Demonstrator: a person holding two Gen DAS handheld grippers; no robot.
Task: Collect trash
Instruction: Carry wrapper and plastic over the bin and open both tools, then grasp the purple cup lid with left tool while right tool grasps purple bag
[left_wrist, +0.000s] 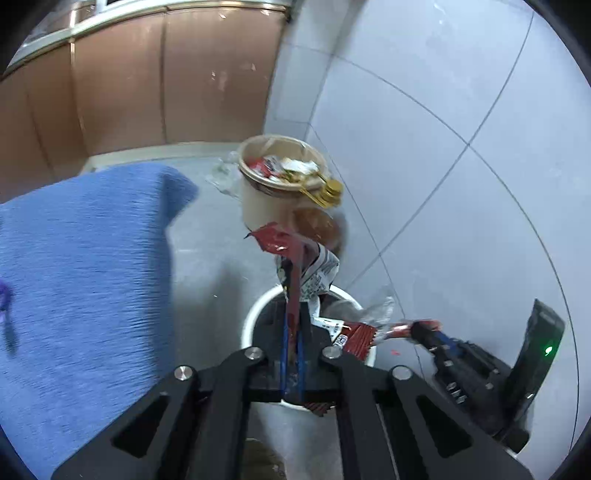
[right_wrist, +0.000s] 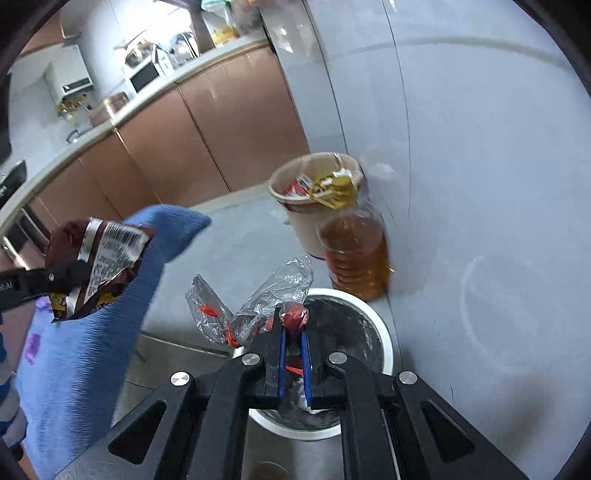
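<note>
My left gripper (left_wrist: 293, 314) is shut on a red and brown snack wrapper (left_wrist: 284, 240) and holds it over the white-rimmed bin (left_wrist: 255, 314). The wrapper also shows at the left of the right wrist view (right_wrist: 96, 258). My right gripper (right_wrist: 293, 325) is shut on a crumpled clear plastic wrapper with red print (right_wrist: 255, 302), above the same bin (right_wrist: 384, 332). In the left wrist view the right gripper (left_wrist: 421, 328) reaches in from the right with its wrapper (left_wrist: 376, 310) at the bin's rim.
A paper cup full of trash (left_wrist: 273, 184) and an amber bottle with a gold cap (right_wrist: 354, 254) stand by the grey tiled wall behind the bin. A blue cloth (left_wrist: 81, 266) lies at left. Brown cabinets (right_wrist: 207, 129) stand beyond.
</note>
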